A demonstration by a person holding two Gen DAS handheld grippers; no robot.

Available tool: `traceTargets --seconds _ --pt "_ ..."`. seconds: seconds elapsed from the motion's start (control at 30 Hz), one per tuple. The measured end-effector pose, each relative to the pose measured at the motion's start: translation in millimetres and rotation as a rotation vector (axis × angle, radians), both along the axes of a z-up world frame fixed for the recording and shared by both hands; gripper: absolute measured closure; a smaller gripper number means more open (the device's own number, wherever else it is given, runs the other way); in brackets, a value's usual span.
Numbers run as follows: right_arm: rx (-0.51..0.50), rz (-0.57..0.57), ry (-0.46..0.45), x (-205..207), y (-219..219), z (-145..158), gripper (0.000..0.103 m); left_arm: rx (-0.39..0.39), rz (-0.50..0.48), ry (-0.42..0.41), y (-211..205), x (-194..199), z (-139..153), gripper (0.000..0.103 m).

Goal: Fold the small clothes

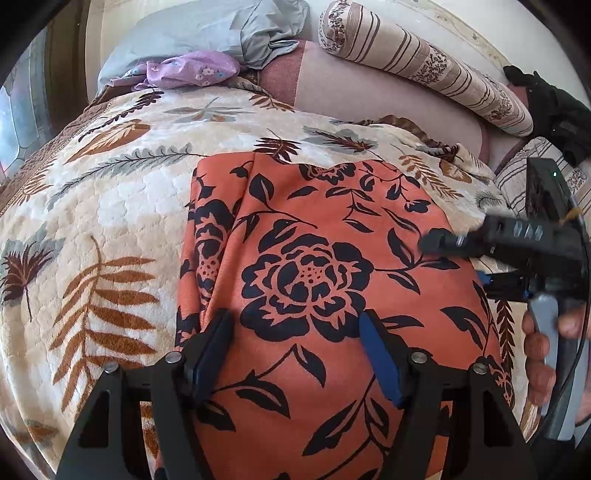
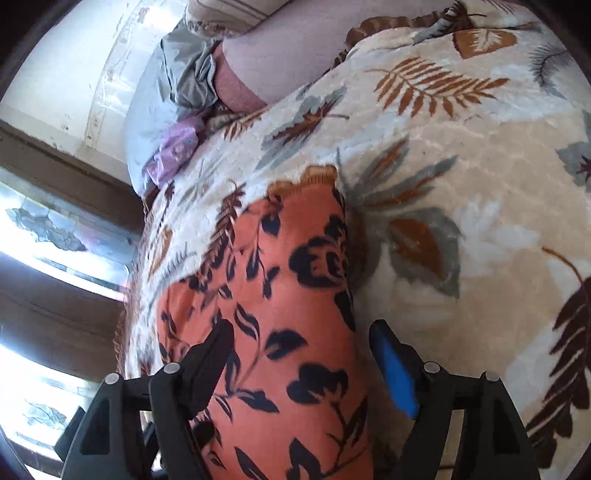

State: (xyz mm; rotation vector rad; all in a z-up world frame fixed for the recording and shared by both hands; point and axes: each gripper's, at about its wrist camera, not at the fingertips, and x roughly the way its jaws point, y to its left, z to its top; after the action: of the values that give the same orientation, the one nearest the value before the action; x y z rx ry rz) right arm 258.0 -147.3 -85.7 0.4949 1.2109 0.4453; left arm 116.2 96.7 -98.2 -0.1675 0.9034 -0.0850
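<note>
An orange garment with black flowers (image 1: 314, 266) lies flat on the leaf-print blanket (image 1: 110, 206), a lengthwise fold running down its left side. My left gripper (image 1: 297, 321) hovers open over its near part, both fingers above the cloth and nothing pinched. My right gripper (image 1: 452, 258) reaches in from the right at the garment's right edge, held by a hand (image 1: 539, 350). In the right wrist view the garment (image 2: 288, 295) runs as a long band between the open fingers of the right gripper (image 2: 303, 328). Its right edge lies just inside the blue pad (image 2: 395, 369), which is clear of the cloth.
A striped bolster pillow (image 1: 424, 62) and a grey-blue pillow (image 1: 207, 29) lie at the head of the bed. A purple floral cloth (image 1: 192, 70) sits beside them. A dark object (image 1: 554, 110) lies at the far right. A window (image 2: 44, 236) is beyond the bed's edge.
</note>
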Motion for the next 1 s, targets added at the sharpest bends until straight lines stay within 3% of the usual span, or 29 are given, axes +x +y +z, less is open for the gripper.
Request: traceTargets --seconds 0.03,0.17,0.2,0.3,0.33,0.4,0.43,0.47,0.6,0.67,0.73,0.8,0.87,0.9,0.93,0.97,1.0 --pt "-0.033 0.025 -0.018 -5.3 4.2 0.5 0.057 0.001 -0.002 0.001 -0.2 0.0 -0.2 0.032" --pt "-0.067 -0.031 -0.030 -10.0 3.1 18.2 0.060 0.013 -0.005 -0.009 -1.1 -2.0 -0.4 0.032" --pt "-0.070 -0.044 -0.031 -13.4 2.4 21.8 0.055 0.011 -0.004 -0.010 -1.2 -2.6 -0.3 0.032" --pt "-0.003 -0.063 -0.030 -33.3 -8.1 27.4 0.023 0.007 -0.003 -0.010 -1.2 -3.2 0.1 0.032" --pt "0.004 -0.072 -0.035 -43.0 -12.3 28.8 0.022 0.006 -0.003 -0.011 -1.2 -3.1 0.2 0.032" --pt "-0.006 -0.054 -0.038 -60.3 -14.9 24.4 0.024 0.007 -0.003 -0.010 -1.1 -3.0 0.3 0.032" --pt "-0.047 0.002 -0.023 -66.2 -8.6 17.8 0.053 0.007 -0.001 -0.009 -1.1 -3.0 0.4 0.032" --pt "-0.106 0.032 -0.029 -70.3 -2.8 15.8 0.055 0.005 -0.003 -0.007 -1.2 -2.9 0.3 0.032" --pt "-0.096 -0.025 -0.021 -70.7 -7.7 22.1 0.056 0.009 -0.002 -0.024 -1.1 -5.5 1.1 0.032" --pt "-0.126 -0.029 -0.044 -76.3 -5.1 31.8 0.047 -0.061 0.011 -0.052 8.5 -11.2 8.1 0.032" --pt "-0.119 -0.028 -0.077 -87.1 -8.2 41.3 0.040 -0.175 0.067 -0.144 30.1 -29.3 24.4 0.032" --pt "-0.105 -0.030 -0.112 -100.0 -15.2 46.0 0.038 -0.192 0.106 -0.205 48.1 -47.4 35.6 0.029" --pt "-0.097 -0.041 -0.139 -113.2 -23.6 51.5 0.038 -0.236 0.098 -0.104 62.6 -51.4 25.6 0.028" --pt "-0.093 -0.049 -0.152 -118.8 -25.1 54.2 0.038 -0.284 0.092 -0.010 68.9 -51.6 10.8 0.036" --pt "-0.082 -0.052 -0.172 -123.6 -27.1 58.8 0.038 -0.330 0.088 0.116 73.7 -51.6 -10.7 0.056" --pt "-0.067 -0.050 -0.195 -127.6 -28.0 64.3 0.038 -0.390 0.078 0.180 78.8 -55.9 -28.2 0.070" --pt "-0.061 -0.043 -0.212 -126.4 -22.7 68.4 0.038 -0.430 0.082 0.158 84.3 -60.4 -28.7 0.071"
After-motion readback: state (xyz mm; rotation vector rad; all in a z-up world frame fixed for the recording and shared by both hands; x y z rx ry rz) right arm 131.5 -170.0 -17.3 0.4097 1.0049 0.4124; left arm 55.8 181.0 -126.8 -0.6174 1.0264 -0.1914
